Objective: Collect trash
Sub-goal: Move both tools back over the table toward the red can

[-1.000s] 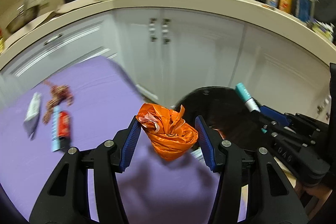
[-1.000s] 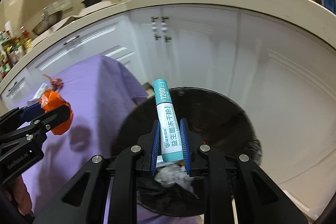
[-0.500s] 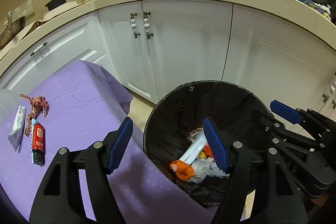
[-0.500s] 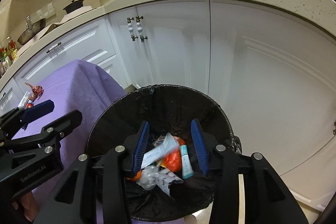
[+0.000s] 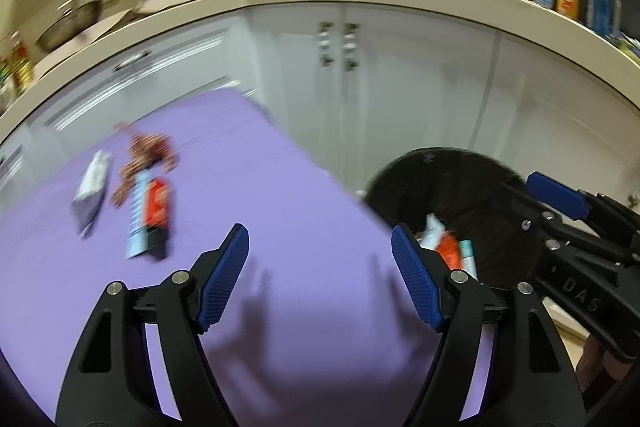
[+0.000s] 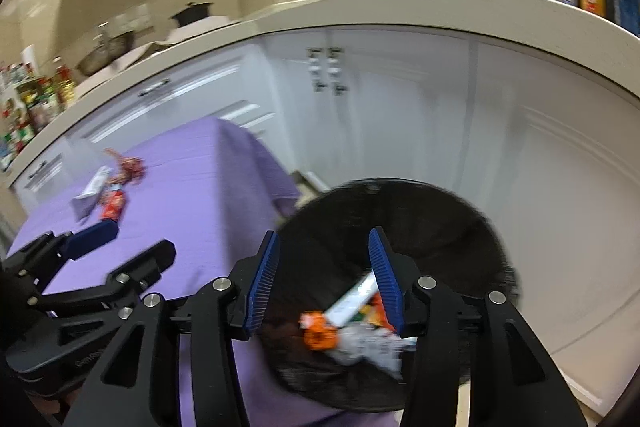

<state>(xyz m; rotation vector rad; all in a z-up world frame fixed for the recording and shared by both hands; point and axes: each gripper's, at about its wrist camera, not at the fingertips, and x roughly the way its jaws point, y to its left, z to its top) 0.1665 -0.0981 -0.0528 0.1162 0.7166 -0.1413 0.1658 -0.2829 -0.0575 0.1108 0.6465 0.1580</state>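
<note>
— Covering most of the scene, the purple surface [image 5: 304, 227] carries the remaining trash: a white packet [image 5: 91, 191], a red wrapper [image 5: 157, 207], a brown scrap [image 5: 146, 155]. How best to fetch them?

— Swing clear of the black bin [image 6: 432, 227], come down over one piece, and close squarely on it.

— And the tools?

— The left gripper [image 5: 320, 277] has just been opening, jaws wide and empty; the right gripper [image 6: 322, 283], also just opening, hangs empty over the bin's litter.
</note>
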